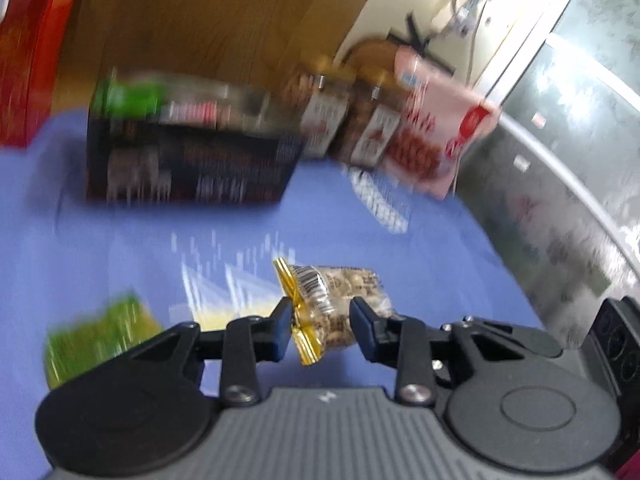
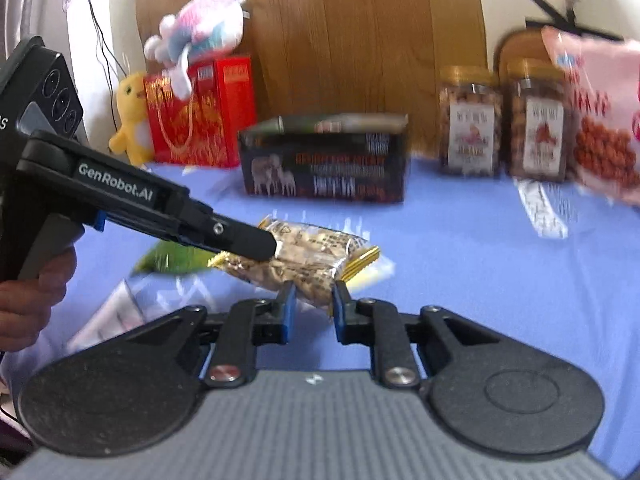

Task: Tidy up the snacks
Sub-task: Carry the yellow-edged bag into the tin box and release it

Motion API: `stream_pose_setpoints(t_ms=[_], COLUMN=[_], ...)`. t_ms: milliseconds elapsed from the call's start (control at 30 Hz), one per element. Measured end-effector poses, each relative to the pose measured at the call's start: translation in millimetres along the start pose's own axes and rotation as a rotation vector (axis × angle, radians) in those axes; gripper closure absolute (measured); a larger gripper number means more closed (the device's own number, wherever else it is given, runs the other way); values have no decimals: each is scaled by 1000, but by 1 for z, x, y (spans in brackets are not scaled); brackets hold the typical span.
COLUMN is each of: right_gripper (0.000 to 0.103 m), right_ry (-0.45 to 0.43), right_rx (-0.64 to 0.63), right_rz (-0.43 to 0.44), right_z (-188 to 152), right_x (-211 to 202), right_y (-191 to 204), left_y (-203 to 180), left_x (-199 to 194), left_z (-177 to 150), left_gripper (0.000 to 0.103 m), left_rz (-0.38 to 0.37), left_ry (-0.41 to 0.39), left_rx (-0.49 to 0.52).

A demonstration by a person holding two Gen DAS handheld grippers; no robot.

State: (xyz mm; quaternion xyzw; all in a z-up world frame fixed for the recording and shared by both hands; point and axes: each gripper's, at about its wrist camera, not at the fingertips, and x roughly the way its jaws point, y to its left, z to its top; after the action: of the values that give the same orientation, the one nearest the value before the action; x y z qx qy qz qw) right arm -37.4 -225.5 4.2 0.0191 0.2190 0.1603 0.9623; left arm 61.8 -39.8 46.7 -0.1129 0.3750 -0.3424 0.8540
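Both grippers clamped on one snack packet, held just above the blue cloth.

Left gripper (image 1: 320, 326) pinches the packet's (image 1: 338, 306) gold crimped end; right gripper (image 2: 314, 306) has narrow jaws pressing its near long edge (left tool enters the right view from the left, hand (image 2: 28, 300) on its grip). Packet's long axis runs left-right in the right view, gold seals at both ends, slightly tilted. Blue tablecloth (image 2: 460, 264) is bare to the right of the packet. Green packet (image 2: 172, 258) and clear wrappers (image 2: 116, 308) lie just left. Dark box (image 2: 324, 160), two jars (image 2: 470, 120), pink bag (image 2: 604, 120), red gift bag (image 2: 200, 112) line the far edge, well apart.
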Motion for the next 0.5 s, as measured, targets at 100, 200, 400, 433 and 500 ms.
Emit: stream_pose_setpoints(t_ms=[100,200,400,433,500], right_gripper=[81,81,81,81,81], right_ry=[-59,-111,-147,-145,-138], right_rx=[-28,-31,-14,-12,-10], right_rz=[0,-2,-22,-24,-26], right_z=[27,54,91,94,97], right_x=[14,36,92,101,117], right_y=[-3,-12,-35,-38,-43], left_y=[1,6,32,38,49], left_x=[-5,-1,26,32,44], left_z=[34,69,121,126,133], left_gripper=[73,73,73,73,73], left_rz=[15,47,112,122,134], left_ry=[-63,-119,-168,-168,-163], left_rx=[10,24,8,0,-13])
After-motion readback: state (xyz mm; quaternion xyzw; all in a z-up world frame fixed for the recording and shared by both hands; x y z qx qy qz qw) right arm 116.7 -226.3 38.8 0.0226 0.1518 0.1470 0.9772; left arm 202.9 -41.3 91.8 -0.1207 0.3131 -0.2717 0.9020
